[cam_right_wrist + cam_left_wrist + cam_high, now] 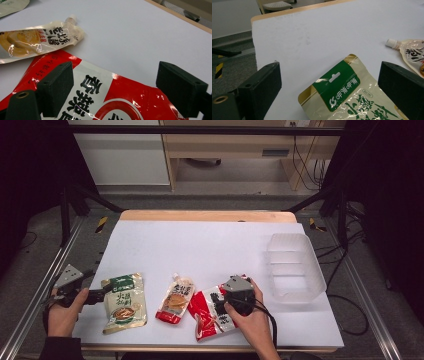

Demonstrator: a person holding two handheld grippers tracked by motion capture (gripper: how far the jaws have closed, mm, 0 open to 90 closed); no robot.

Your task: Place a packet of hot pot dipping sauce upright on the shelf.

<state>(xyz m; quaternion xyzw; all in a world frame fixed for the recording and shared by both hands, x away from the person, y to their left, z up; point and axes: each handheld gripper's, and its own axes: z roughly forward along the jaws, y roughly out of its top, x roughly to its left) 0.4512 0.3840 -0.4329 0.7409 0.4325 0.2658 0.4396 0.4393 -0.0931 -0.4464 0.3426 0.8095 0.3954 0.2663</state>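
Red-and-white packet (120,100) lies flat on the white table (210,245), right under the right gripper (113,87), whose jaws gape wide above it, gripping nothing; glossy crinkled foil, bold black characters; just beside it a cream spouted pouch (175,299); left gripper (329,87), jaws apart and empty, hovers at the green-topped pouch (123,301); both hands low.

A green-topped pouch (347,100) is showing white Chinese characters and a round logo, a red packet (105,100) is bearing large black Chinese characters on white, and a spouted pouch (37,41) is carrying black and red Chinese print, none legible to me.
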